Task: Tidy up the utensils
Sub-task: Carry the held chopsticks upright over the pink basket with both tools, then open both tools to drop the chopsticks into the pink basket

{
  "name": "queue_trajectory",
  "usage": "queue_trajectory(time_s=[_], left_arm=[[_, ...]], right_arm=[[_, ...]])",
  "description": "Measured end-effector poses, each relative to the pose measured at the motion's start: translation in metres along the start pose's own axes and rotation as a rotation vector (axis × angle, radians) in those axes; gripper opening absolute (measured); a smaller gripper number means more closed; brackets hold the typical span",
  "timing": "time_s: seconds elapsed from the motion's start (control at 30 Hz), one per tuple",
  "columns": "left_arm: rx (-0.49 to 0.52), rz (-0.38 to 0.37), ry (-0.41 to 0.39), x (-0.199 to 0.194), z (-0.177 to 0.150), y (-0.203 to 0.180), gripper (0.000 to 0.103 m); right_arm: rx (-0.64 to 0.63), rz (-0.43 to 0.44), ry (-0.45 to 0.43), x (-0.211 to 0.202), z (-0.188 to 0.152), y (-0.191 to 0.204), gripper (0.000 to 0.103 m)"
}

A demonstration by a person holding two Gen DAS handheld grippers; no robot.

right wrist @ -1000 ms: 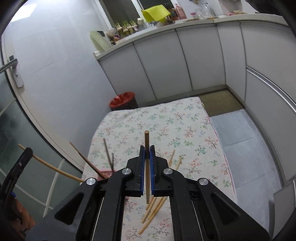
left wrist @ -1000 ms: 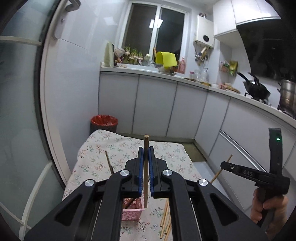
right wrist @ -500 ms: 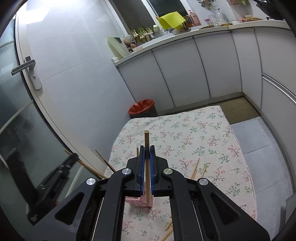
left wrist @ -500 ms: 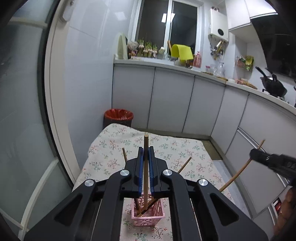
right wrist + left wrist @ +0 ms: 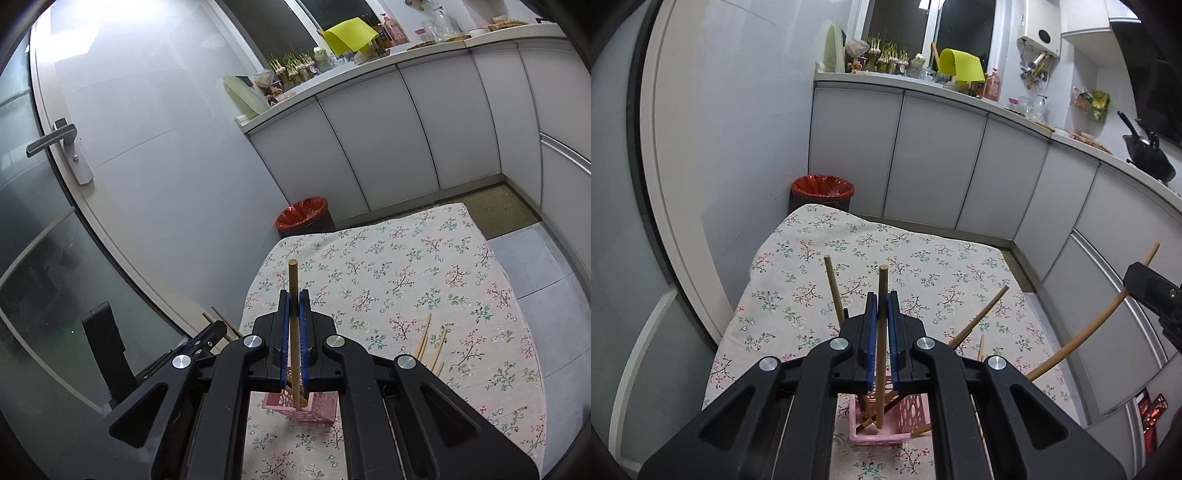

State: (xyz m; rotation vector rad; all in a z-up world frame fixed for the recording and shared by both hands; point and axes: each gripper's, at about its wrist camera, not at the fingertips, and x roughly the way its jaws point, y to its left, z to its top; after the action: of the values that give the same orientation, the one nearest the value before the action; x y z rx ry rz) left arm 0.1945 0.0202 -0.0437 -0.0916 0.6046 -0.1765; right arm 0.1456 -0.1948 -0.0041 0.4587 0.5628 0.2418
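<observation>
Two tongs (image 5: 882, 317) (image 5: 294, 314) over floral tablecloth (image 5: 923, 258) (white kitchen cabinets (image 5: 934, 162) behind).

black frames | blue fingers (image 5: 872, 332) (ribbed) | silver screws (image 5: 839, 343)

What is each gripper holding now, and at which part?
Left gripper and right gripper each clamp one wooden chopstick along its upper shaft.

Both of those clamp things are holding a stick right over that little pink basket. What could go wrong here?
Two risks, I think. The left gripper and right gripper each bring a chopstick to the same small pink basket, so they could knock together. Also, sticks already in the basket lean outward; a bump might tip this light basket or flick them onto the floral cloth, where loose chopsticks lie.
</observation>
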Motion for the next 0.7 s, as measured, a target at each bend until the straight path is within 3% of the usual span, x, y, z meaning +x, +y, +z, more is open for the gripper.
queue_trajectory(time_s=[0.07, 0.13, 0.2, 0.5, 0.57, 0.63, 0.7], left_arm=[[0.002, 0.001, 0.01, 0.001, -0.001, 0.0, 0.008], [0.002, -0.001, 0.009, -0.001, -0.001, 0.001, 0.027], [0.001, 0.011, -0.006, -0.007, -0.002, 0.004, 0.037], [-0.019, 0.048, 0.072, -0.012, -0.016, 0.02, 0.054], [-0.008, 0.056, 0.094, -0.011, -0.022, 0.021, 0.058], [0.001, 0.06, 0.109, -0.011, -0.026, 0.021, 0.065], [0.007, 0.062, 0.115, -0.011, -0.029, 0.021, 0.068]], right_arm=[[-0.008, -0.009, 0.002, 0.005, -0.002, 0.001, 0.004], [-0.021, -0.024, 0.005, 0.011, -0.003, 0.003, 0.004], [-0.026, -0.033, 0.016, 0.018, -0.004, 0.002, 0.004], [-0.04, -0.059, 0.097, 0.056, -0.016, 0.003, 0.004], [-0.037, -0.057, 0.111, 0.059, -0.018, 0.003, 0.008], [-0.025, -0.041, 0.114, 0.057, -0.018, 0.001, 0.022], [-0.024, -0.035, 0.106, 0.051, -0.016, 0.0, 0.029]])
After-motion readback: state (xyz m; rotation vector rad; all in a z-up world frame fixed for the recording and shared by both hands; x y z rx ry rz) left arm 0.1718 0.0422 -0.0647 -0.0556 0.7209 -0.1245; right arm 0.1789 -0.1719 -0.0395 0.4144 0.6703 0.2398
